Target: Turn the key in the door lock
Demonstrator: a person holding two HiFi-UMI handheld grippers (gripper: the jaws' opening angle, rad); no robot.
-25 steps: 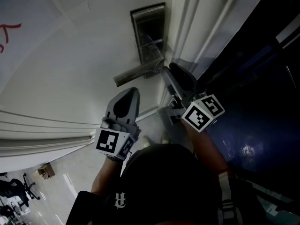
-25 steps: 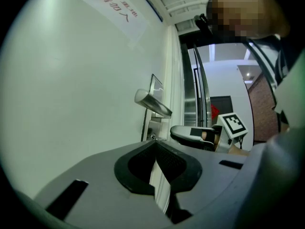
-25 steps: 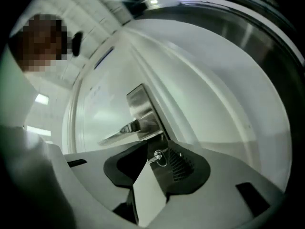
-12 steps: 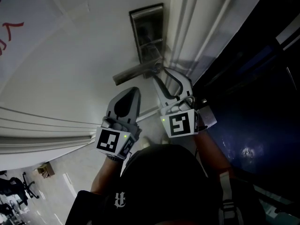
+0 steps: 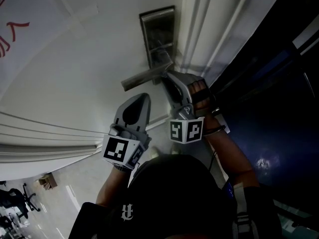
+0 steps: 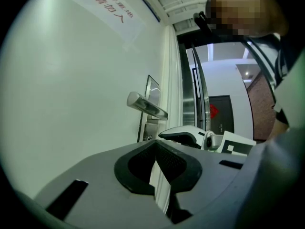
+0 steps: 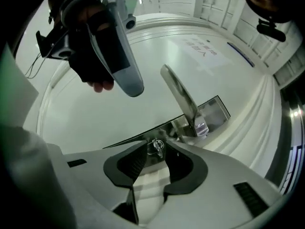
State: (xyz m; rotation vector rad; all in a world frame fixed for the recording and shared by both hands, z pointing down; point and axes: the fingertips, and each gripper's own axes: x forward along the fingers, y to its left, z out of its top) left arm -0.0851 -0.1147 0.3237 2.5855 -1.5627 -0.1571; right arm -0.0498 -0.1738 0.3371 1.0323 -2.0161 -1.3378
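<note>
Right claw [image 7: 153, 145] level, jaws apart around the key [image 7: 156, 148]; left claw [image 6: 155, 144] closed.

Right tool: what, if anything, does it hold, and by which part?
Nothing is held. The right tool is open. The key sits between its tips, but the pads stand clear of it.

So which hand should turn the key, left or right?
Right. The right tongs, open, frame the small silver metal key; the left tongs, shut, hang back from it.
</note>
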